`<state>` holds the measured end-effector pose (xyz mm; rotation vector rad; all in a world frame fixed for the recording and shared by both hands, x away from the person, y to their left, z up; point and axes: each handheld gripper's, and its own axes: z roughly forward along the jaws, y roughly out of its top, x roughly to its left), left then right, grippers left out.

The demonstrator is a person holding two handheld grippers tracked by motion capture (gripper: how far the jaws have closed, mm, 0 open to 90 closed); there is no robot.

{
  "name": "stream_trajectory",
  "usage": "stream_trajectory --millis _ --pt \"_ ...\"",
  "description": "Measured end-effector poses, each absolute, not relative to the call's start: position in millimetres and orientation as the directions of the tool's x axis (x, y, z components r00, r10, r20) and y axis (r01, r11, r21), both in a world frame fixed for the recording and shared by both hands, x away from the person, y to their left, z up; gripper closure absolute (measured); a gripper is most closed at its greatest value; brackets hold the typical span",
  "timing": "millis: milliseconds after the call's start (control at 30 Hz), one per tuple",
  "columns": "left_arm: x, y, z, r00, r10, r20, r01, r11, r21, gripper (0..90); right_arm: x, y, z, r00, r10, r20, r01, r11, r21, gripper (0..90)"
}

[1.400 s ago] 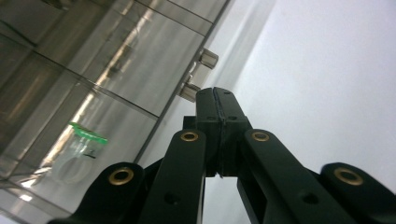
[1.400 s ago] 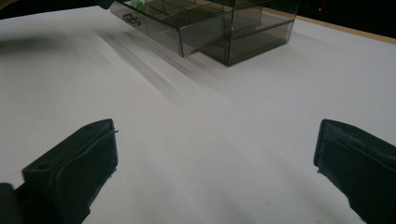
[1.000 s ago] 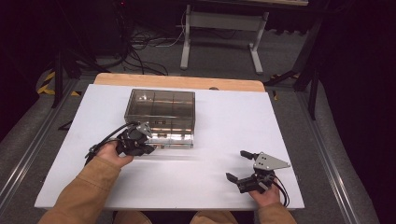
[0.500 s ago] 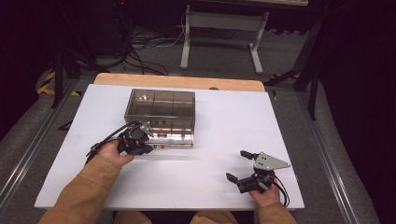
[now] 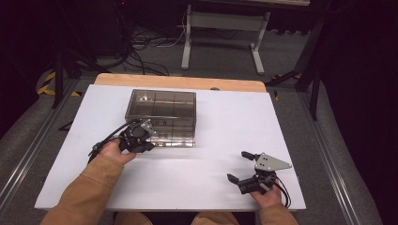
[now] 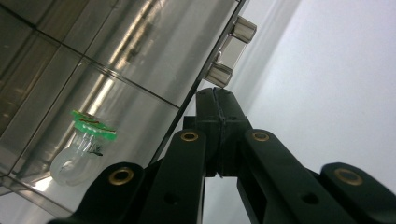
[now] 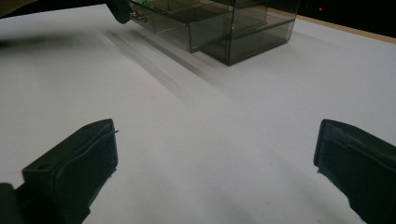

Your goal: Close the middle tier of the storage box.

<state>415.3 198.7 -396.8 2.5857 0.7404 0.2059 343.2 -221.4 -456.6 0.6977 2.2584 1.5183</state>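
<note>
A smoky clear drawer box point(image 5: 162, 110) stands on the white table top point(image 5: 220, 117), left of centre. Its lower drawer point(image 7: 205, 25) sticks out a little toward me. My left gripper point(image 5: 150, 135) is at the drawer front, and its jaws are shut together. In the left gripper view the left gripper point(image 6: 215, 100) has its tips right under the silver drawer handle point(image 6: 231, 49), touching its nearer post; nothing shows between the pads. A small white part with a green top point(image 6: 84, 144) lies inside the drawer. My right gripper point(image 5: 237, 165) rests open near the front right, with bare table between its fingers point(image 7: 81, 158).
A wooden strip point(image 5: 178, 82) runs along the table's far edge. Beyond it stand a white desk frame point(image 5: 220, 33) and loose cables on the floor. Metal rails flank the table on both sides.
</note>
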Motion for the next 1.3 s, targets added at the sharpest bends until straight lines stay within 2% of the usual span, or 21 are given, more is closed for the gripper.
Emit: stream_trajectory --millis 1300 --pt "429.4 197.4 -392.5 0.748 0.662 0.053 0.537 -0.650 0.537 90.0 343.0 -221.2 -456.5 -0.825 0.565 0.001 0.217 0.315 0.924 0.0"
